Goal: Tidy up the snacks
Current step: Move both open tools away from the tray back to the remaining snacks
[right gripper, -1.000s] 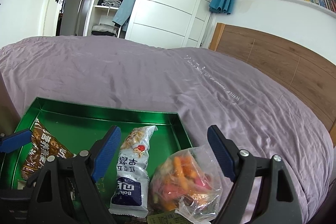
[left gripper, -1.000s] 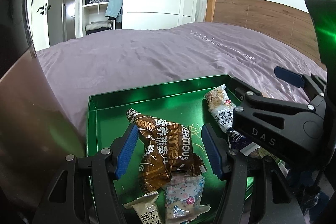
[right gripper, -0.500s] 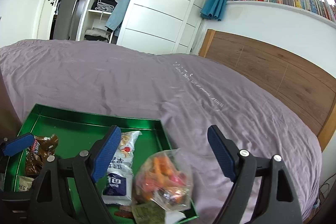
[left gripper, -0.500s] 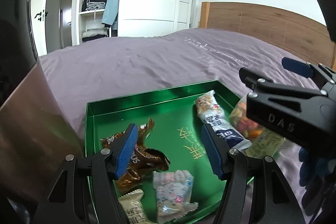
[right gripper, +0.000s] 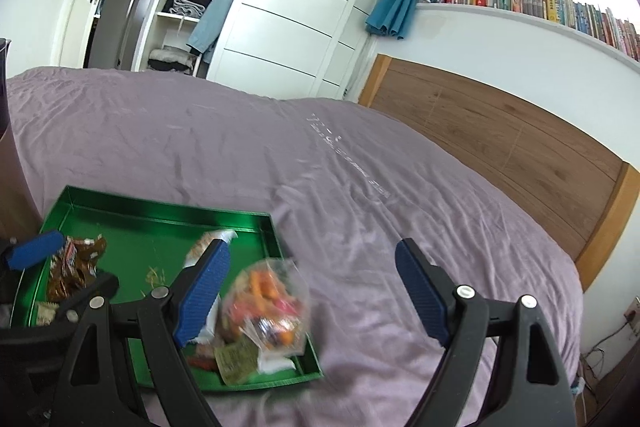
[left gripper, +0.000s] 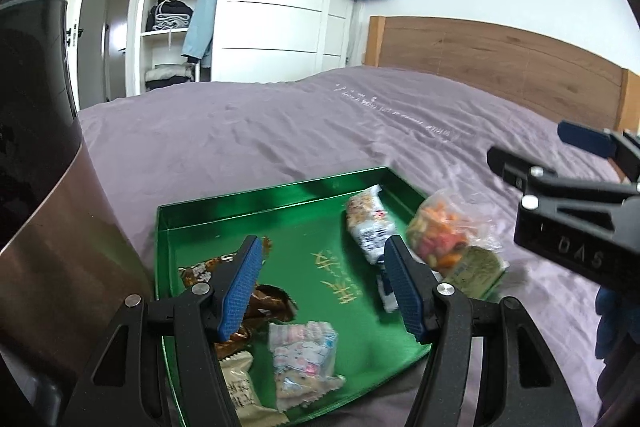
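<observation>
snack tray status: both grippers empty above the loaded tray

1. gripper state. i read the left gripper (left gripper: 324, 287) as parted about halfway, nothing between its blue pads; the snacks seen between them lie below on the tray. the right gripper (right gripper: 312, 291) stands wide, its pads clear of everything, with only bedspread under the right-hand pad.

2. location of the task items. the green tray (left gripper: 280, 195) sits flat on the purple bedspread (right gripper: 360, 167), near its front edge. inside it i count a crumpled brown wrapper (left gripper: 264, 303) at the left, a pale pink-printed packet (left gripper: 304, 359) and a beige packet (left gripper: 240, 387) at the near edge, and a white-and-blue packet (left gripper: 370, 227) lying lengthwise along the right side. a clear bag of orange and red pieces (right gripper: 266, 303) rests at the right corner, partly over the rim, with a small green sachet (right gripper: 236, 363) just beside it.

3. reason for the layout, as i judge it. the raised rim keeps loose packets together on a soft surface that would otherwise let them slide and scatter. the bulky clear bag overhangs because it is taller than the rim.

4. next action, as i judge it. the collection step looks largely complete. if anything remains, it is seating the clear bag fully inside the rim; its slack film is likely to deform under the pads, so i would close on it gently.
</observation>
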`<state>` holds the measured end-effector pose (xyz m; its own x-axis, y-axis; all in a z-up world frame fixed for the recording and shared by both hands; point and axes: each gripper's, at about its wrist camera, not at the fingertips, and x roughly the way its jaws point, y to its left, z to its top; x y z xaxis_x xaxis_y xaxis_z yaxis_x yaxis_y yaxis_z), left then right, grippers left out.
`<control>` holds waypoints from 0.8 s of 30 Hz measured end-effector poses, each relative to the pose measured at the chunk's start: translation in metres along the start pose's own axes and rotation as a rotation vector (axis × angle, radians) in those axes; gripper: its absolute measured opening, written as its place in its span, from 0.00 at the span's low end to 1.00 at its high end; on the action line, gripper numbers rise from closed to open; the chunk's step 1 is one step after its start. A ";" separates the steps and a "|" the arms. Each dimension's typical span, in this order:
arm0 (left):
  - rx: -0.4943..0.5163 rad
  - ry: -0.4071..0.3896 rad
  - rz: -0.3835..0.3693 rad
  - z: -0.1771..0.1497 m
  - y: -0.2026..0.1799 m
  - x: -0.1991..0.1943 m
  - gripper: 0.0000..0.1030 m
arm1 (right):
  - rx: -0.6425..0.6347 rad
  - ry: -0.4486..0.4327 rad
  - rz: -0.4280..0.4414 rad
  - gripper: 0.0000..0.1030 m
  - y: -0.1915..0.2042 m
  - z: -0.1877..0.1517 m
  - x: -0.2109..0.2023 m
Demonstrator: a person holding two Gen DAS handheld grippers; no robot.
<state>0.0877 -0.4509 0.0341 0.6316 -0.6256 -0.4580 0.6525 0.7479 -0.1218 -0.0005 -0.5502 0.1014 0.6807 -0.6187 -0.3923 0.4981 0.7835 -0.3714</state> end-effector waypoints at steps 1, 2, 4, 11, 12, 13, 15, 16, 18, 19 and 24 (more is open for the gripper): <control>-0.002 0.000 -0.014 0.001 0.000 -0.003 0.56 | 0.003 0.008 -0.010 1.00 -0.003 -0.001 -0.005; -0.003 0.001 -0.029 0.002 -0.001 -0.006 0.56 | 0.004 0.015 -0.022 1.00 -0.007 -0.003 -0.010; -0.006 0.001 -0.057 0.004 -0.005 -0.013 0.56 | 0.002 0.023 -0.045 1.00 -0.016 -0.004 -0.022; -0.009 0.021 -0.122 0.008 -0.019 -0.048 0.56 | -0.002 0.060 -0.121 1.00 -0.053 -0.011 -0.079; -0.014 0.031 -0.138 0.007 -0.020 -0.058 0.56 | 0.002 0.067 -0.125 1.00 -0.058 -0.013 -0.088; -0.020 0.038 -0.150 0.007 -0.019 -0.065 0.56 | 0.010 0.074 -0.126 1.00 -0.062 -0.014 -0.095; -0.030 0.059 -0.169 0.002 -0.018 -0.083 0.56 | 0.024 0.089 -0.118 1.00 -0.068 -0.018 -0.112; -0.032 0.072 -0.180 -0.001 -0.017 -0.094 0.56 | 0.024 0.095 -0.115 1.00 -0.069 -0.020 -0.120; -0.027 0.086 -0.184 -0.011 -0.014 -0.119 0.56 | 0.020 0.103 -0.102 1.00 -0.066 -0.026 -0.136; -0.021 0.091 -0.179 -0.015 -0.012 -0.129 0.56 | 0.025 0.107 -0.083 1.00 -0.063 -0.029 -0.144; 0.004 0.126 -0.091 -0.038 0.017 -0.177 0.56 | 0.020 0.107 0.051 1.00 -0.029 -0.037 -0.179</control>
<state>-0.0289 -0.3193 0.0800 0.5122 -0.6582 -0.5517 0.7066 0.6881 -0.1649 -0.1569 -0.4641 0.1513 0.6446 -0.5797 -0.4984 0.4758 0.8145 -0.3319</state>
